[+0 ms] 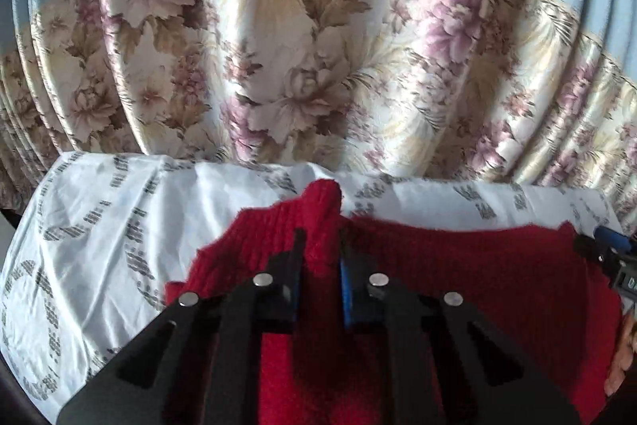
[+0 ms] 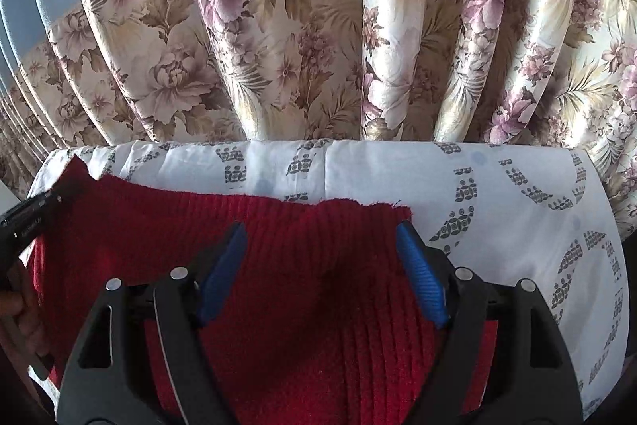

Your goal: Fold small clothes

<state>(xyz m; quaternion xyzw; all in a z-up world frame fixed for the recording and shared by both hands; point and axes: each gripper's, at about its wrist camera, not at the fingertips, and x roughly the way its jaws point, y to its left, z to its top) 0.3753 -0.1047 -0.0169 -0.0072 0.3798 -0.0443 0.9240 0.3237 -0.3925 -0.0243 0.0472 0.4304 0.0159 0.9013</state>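
Observation:
A red ribbed knit garment (image 1: 458, 265) lies on a white cloth-covered table (image 1: 99, 226). My left gripper (image 1: 321, 245) is shut on a raised corner of the red garment, which sticks up between its fingers. In the right wrist view the garment (image 2: 298, 285) spreads flat under my right gripper (image 2: 320, 237), whose blue-padded fingers (image 2: 418, 269) are wide open over the far right corner of the knit. The right gripper shows at the right edge of the left wrist view (image 1: 613, 253). The left gripper shows at the left edge of the right wrist view (image 2: 28, 214).
The white cloth with a grey dotted pattern (image 2: 517, 210) covers the table to its far edge. A floral curtain (image 2: 318, 26) hangs close behind the table. A hand shows at the left edge (image 2: 16, 305).

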